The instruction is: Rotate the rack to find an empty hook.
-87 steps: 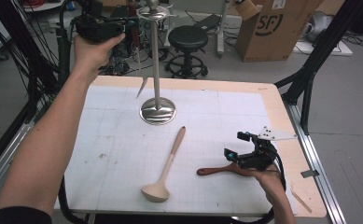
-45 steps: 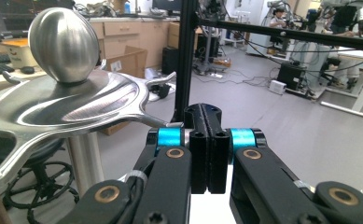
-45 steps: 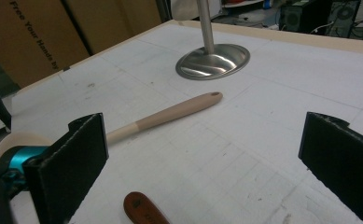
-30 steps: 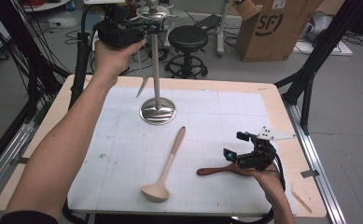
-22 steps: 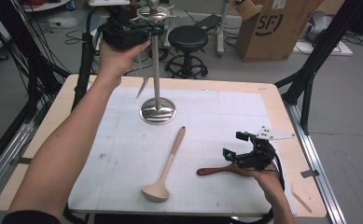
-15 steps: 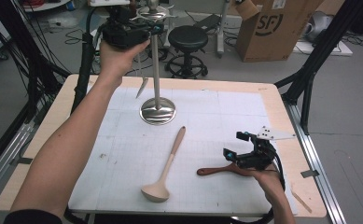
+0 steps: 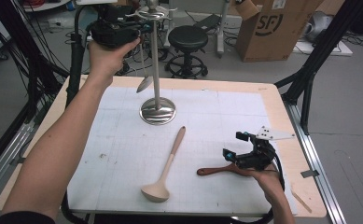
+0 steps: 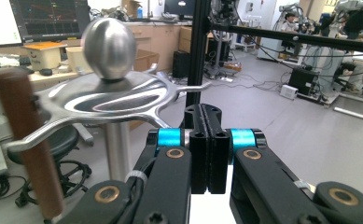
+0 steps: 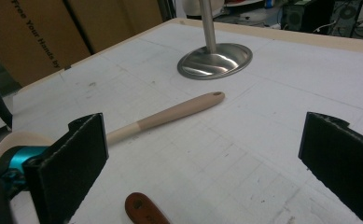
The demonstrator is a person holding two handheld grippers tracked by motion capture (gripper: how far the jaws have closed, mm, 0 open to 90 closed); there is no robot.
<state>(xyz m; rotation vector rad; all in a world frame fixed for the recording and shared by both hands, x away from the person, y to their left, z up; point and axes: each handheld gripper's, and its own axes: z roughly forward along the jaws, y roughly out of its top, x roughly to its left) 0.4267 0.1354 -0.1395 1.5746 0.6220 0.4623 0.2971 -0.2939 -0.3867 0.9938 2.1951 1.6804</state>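
right gripper point(image 7: 237, 156) jaws wide, empty, over dark wooden spatula point(image 7: 216, 171): light, stiff, grip mid-handle; left gripper point(image 8: 209, 154) jaws closed on nothing by rack point(image 8: 109, 100)

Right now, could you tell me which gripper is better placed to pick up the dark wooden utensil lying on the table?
The right gripper. It sits low at the table with its jaws open, and the dark wooden utensil's handle lies just below them. The left gripper is shut, up at the top of the metal stand, far off.
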